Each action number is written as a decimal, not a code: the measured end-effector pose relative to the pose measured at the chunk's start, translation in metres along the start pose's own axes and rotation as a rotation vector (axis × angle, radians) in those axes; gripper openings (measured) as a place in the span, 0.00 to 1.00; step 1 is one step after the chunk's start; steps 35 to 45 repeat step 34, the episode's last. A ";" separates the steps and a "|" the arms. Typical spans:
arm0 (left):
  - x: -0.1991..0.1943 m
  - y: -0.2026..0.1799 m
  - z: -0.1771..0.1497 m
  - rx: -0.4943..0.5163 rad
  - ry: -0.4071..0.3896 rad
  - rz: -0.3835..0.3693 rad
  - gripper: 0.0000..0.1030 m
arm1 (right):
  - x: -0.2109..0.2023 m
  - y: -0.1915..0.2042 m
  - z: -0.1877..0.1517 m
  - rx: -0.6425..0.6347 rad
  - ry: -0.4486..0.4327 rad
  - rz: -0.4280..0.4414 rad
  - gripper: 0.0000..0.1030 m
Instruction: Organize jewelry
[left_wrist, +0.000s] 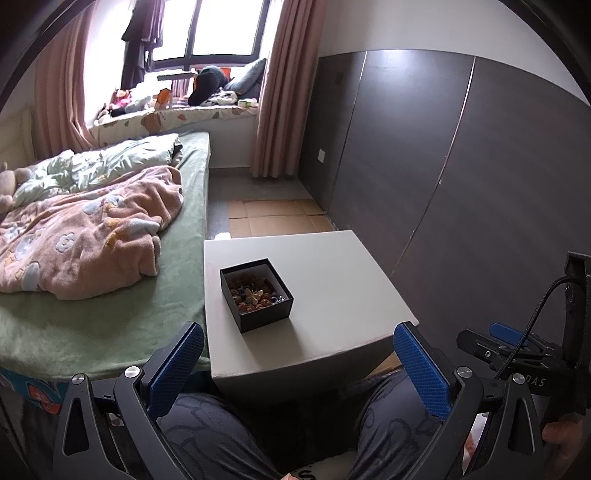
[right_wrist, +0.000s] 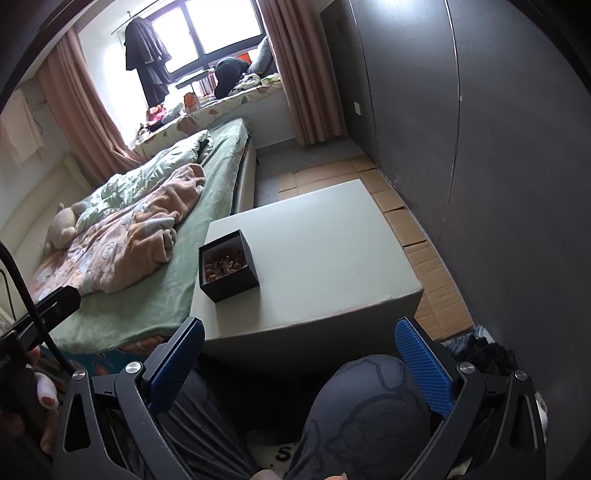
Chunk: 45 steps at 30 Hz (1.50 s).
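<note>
Two grippers in view, both with fingers spread wide, nothing between them. Left gripper (left_wrist: 298, 345) hangs short of the table's near edge, above the person's knees (left_wrist: 207, 428); its blue pads (left_wrist: 173, 369) frame the near edge. Right gripper (right_wrist: 300, 343) is likewise off the table, just short of the near edge, over the lap. From the left wrist view the right gripper's body shows at the far right, well apart from the box.

Black jewelry box (left_wrist: 256, 293) sits open on the grey-white table (left_wrist: 332, 288), toward the left edge, nearer the bed side than the wall side, roughly mid-depth. It is turned slightly relative to the table edges. Inside: a jumble of amber-brown beads (left_wrist: 255, 291) with a pale butterfly-shaped piece on top; single items too small to tell apart. Same box in the right wrist view (right_wrist: 228, 270), close to the left edge. Rest of the tabletop is bare.

Bed (left_wrist: 177, 266) with green sheet butts against the table's left side; pink blanket (left_wrist: 81, 236) heaped on it. Dark wall panels (left_wrist: 461, 177) on the right, flattened cardboard (left_wrist: 273, 218) on the floor beyond the far edge.
</note>
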<state>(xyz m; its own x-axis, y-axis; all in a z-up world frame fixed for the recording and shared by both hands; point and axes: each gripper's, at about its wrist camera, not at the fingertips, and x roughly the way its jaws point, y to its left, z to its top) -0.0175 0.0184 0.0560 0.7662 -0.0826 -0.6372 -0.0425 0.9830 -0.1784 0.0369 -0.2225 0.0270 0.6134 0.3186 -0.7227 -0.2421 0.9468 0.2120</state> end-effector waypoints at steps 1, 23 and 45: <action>0.000 -0.001 0.000 0.000 0.000 0.001 1.00 | 0.000 0.000 0.000 -0.001 0.001 0.002 1.00; -0.003 -0.008 -0.004 0.010 -0.003 -0.009 1.00 | -0.003 -0.009 -0.001 0.038 -0.009 0.003 1.00; -0.001 -0.010 -0.008 0.018 -0.006 -0.011 1.00 | 0.003 -0.010 -0.006 0.029 0.006 0.000 1.00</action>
